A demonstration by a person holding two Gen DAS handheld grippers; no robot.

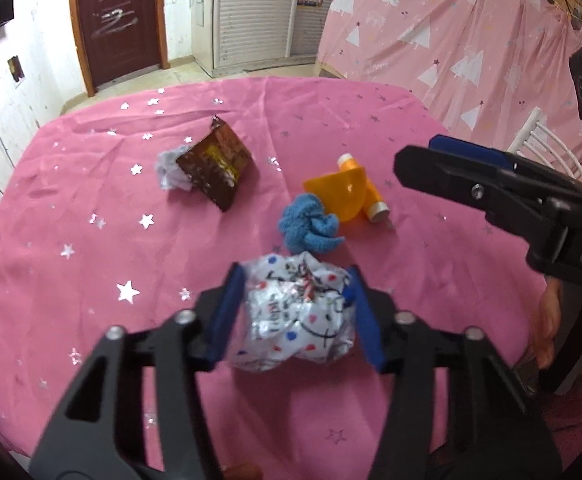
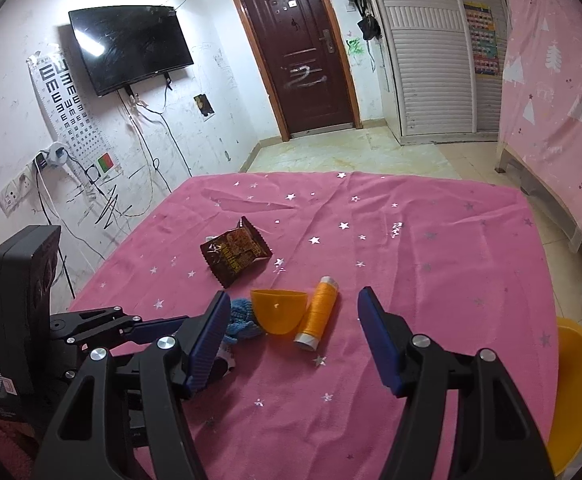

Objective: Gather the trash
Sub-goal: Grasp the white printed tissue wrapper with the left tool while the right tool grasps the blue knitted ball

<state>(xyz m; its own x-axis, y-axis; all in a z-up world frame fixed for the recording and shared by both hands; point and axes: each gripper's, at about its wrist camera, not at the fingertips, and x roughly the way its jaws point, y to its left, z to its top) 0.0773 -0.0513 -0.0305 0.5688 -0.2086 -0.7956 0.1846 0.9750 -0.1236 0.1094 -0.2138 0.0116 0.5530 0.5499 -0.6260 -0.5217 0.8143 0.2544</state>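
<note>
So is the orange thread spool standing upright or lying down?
Lying down: the orange thread spool rests on its side on the pink tablecloth, one white end facing the camera.

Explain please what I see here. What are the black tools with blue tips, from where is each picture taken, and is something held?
No robot: a person holds a pair of hand tongs in each hand, each carrying a camera that looks along its fingers. In the left camera's picture, the left tongs squeeze a crumpled white printed wrapper. In the right camera's picture, the right tongs are open and hold nothing. On the pink star tablecloth lie a brown snack wrapper, an orange thread spool, an orange cup, a blue knitted piece and crumpled paper.
</note>
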